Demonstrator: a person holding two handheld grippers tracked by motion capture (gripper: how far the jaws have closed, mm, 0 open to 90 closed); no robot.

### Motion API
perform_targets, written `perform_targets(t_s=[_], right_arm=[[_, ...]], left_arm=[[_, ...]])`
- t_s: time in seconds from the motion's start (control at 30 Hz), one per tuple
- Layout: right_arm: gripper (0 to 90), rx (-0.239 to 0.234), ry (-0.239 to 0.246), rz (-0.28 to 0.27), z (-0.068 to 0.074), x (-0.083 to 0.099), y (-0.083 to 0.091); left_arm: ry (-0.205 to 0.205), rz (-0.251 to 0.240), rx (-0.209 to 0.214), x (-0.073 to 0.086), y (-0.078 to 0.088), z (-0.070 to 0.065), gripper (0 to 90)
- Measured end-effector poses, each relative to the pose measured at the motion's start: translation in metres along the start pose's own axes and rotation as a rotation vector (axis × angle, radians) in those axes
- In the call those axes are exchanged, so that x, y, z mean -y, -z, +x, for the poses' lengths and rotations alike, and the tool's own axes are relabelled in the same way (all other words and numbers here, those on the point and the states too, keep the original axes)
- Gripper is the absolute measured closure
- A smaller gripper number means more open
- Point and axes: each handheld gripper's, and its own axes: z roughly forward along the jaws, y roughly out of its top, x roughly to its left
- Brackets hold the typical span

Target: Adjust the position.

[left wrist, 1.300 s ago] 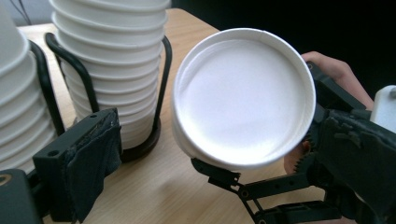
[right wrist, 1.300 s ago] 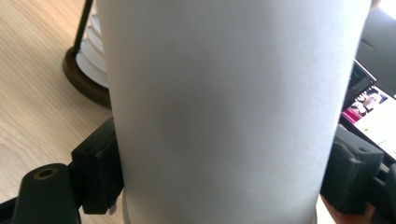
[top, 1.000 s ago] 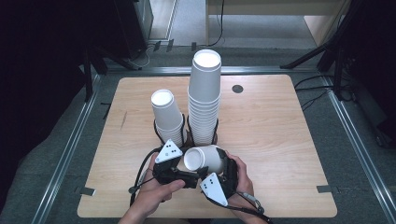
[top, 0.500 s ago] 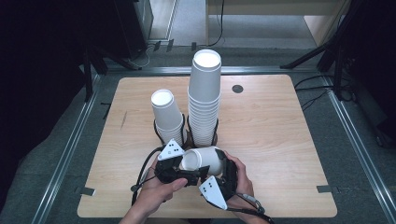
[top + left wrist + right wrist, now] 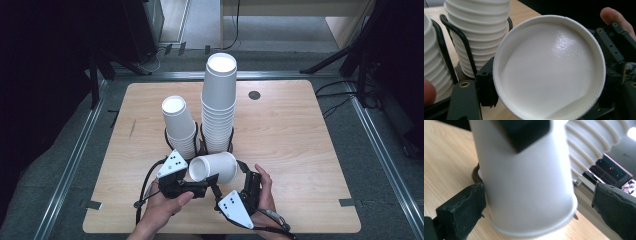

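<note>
Clearly left gripper (image 5: pixel 207 184) fingers pinch the cup's (image 5: pixel 214 167) rim, right gripper (image 5: pixel 239 192) fingers spread.

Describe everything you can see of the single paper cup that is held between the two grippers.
The single cup is plain white, seemingly paper, with a rolled rim and a glossy, empty inside. It lies on its side above the wooden table, in front of two upside-down cup stacks, mouth facing the left gripper. That gripper's jaws have just closed on its wall. The right gripper has just opened; its pads stand beside the cup.
</note>
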Motion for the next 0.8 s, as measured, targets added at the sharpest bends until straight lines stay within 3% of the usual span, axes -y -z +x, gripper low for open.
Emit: perform_targets(t_s=[0.17, 0.27, 0.47, 0.57, 0.7, 0.8], right_arm=[[0.0, 0.013, -0.101, -0.003, -0.010, -0.004, 0.007], [0.0, 0.023, -0.136, -0.008, -0.015, -0.008, 0.012], [0.0, 0.012, -0.257, 0.002, -0.024, -0.018, 0.017], [0.4, 0.037, -0.317, 0.033, -0.028, -0.023, 0.017], [0.5, 0.085, -0.354, 0.047, -0.031, -0.030, 0.019], [0.5, 0.056, -0.435, 0.063, -0.035, -0.034, 0.020]], left_arm=[[-0.013, -0.082, -0.012, 0.001, 0.006, -0.002, 24.7], [-0.015, -0.144, -0.030, 0.001, 0.011, -0.002, 24.6], [-0.011, -0.232, -0.043, 0.006, 0.017, 0.000, 24.7], [-0.033, -0.263, -0.071, 0.008, 0.018, -0.003, 24.8], [-0.042, -0.313, -0.081, 0.010, 0.019, -0.004, 24.7], [-0.043, -0.365, -0.077, 0.011, 0.022, -0.004, 24.8]])
